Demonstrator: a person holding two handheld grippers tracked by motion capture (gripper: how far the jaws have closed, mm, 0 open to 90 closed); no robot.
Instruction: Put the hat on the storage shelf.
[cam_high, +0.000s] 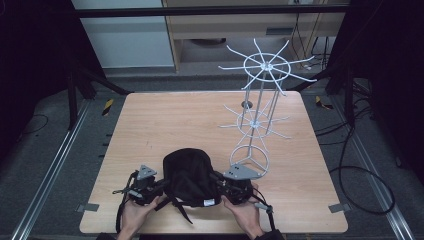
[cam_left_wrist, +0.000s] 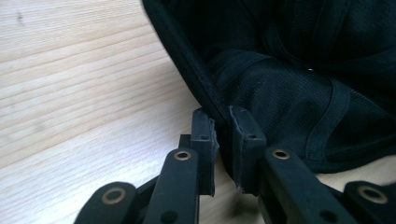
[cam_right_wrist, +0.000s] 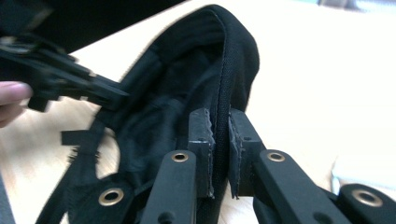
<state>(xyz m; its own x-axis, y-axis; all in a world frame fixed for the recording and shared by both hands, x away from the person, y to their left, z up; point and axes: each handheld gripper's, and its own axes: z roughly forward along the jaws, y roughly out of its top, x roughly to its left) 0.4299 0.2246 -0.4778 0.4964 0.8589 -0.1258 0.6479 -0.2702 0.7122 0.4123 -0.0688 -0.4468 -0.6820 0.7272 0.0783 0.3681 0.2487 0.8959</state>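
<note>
A black cap (cam_high: 188, 175) lies near the table's front edge, between the two hands. My left gripper (cam_high: 159, 186) is at the cap's left side and my right gripper (cam_high: 223, 184) at its right side. In the left gripper view the jaws (cam_left_wrist: 224, 135) are shut on the cap's black rim (cam_left_wrist: 196, 74), with mesh lining (cam_left_wrist: 299, 102) beyond. In the right gripper view the jaws (cam_right_wrist: 222, 130) are shut on the cap's stitched edge (cam_right_wrist: 224, 60); the other gripper (cam_right_wrist: 60, 79) holds the far side. A strap hangs from the cap (cam_right_wrist: 81, 140).
A white wire display rack (cam_high: 260, 105) with two tiers of radiating hooks stands on the wooden table (cam_high: 165, 120) at the right, its ring base (cam_high: 249, 159) just beyond my right gripper. Black frame posts and cables surround the table.
</note>
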